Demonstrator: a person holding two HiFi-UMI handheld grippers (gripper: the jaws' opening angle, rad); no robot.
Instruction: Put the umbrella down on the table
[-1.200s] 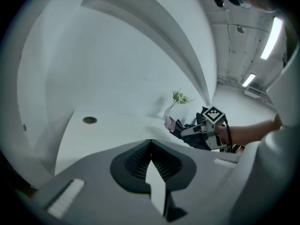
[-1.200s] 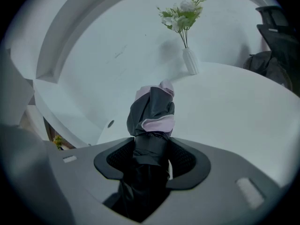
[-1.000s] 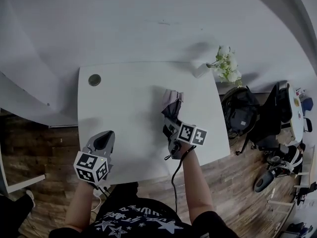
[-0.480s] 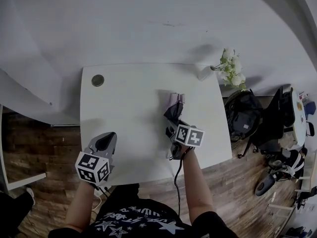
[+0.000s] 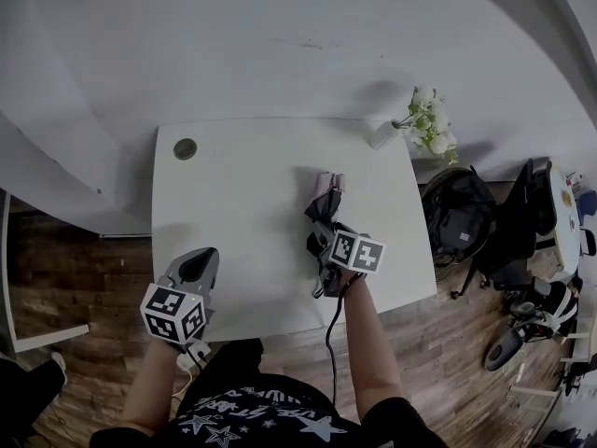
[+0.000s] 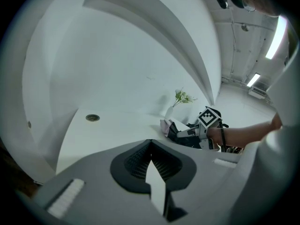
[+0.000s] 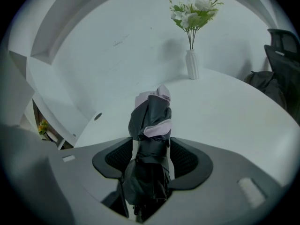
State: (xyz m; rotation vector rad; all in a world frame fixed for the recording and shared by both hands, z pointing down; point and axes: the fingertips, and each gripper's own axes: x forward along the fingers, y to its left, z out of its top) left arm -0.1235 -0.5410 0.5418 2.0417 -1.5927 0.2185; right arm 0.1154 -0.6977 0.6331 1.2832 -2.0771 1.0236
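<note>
A folded black and pale pink umbrella (image 5: 325, 197) lies on the white table (image 5: 233, 203), right of its middle, pointing away from me. In the right gripper view the umbrella (image 7: 150, 135) runs between the two pads. My right gripper (image 5: 321, 228) has its jaws opening around the umbrella's near end, and a thin light gap shows beside the right pad. My left gripper (image 5: 197, 258) hangs over the table's near left edge with its jaws together and nothing in them. From the left gripper view (image 6: 150, 144) the right gripper (image 6: 186, 134) and umbrella (image 6: 169, 127) appear across the table.
A white vase of flowers (image 5: 424, 124) stands at the table's far right corner. A round cable hole (image 5: 185, 148) sits at the far left corner. A dark backpack and chair (image 5: 462, 217) stand on the wooden floor to the right. A white wall runs behind the table.
The right gripper has rolled slightly while staying at the umbrella's near end. The umbrella and the left gripper have kept their places.
</note>
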